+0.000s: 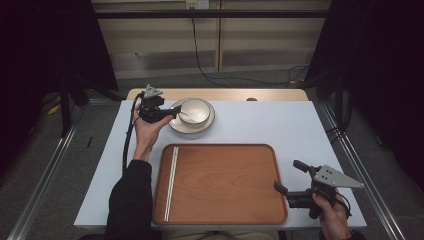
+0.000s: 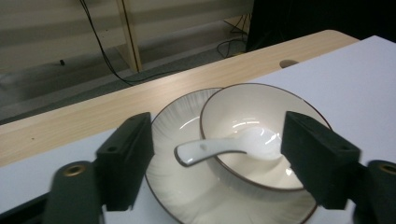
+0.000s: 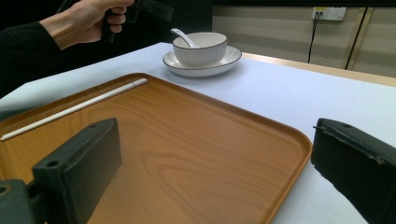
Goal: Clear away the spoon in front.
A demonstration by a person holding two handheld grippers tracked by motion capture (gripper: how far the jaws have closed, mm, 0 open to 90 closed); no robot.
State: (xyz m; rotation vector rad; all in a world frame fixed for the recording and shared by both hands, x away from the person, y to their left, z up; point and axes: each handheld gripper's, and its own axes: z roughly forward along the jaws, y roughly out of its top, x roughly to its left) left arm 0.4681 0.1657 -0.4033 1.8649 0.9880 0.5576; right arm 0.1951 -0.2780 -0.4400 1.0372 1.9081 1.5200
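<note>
Here the counter (image 1: 280, 125) carries a wooden tray (image 1: 225, 185) with white chopsticks (image 1: 171, 182) along its left side, and beyond it a plate (image 1: 176, 126) bearing a bowl (image 1: 196, 111) with a spoon (image 2: 210, 150) inside. The left claw (image 1: 172, 113) hovers at the plate's left rim, jaws apart around the spoon handle, seemingly not touching. The right claw (image 1: 289, 176) rests open beside the tray.

White-topped table (image 1: 280, 125) set against a light wood desk edge (image 1: 220, 94) on its far side. Grey floor (image 1: 250, 77) beyond, black cables (image 1: 235, 80) trailing across it. Back wall of pale wood panels (image 1: 165, 45); wall socket (image 1: 196, 4) at top. Dark curtains (image 1: 45, 45) on both sides. Metal rails (image 1: 40, 175) flank the table. Lighting dim, even.
</note>
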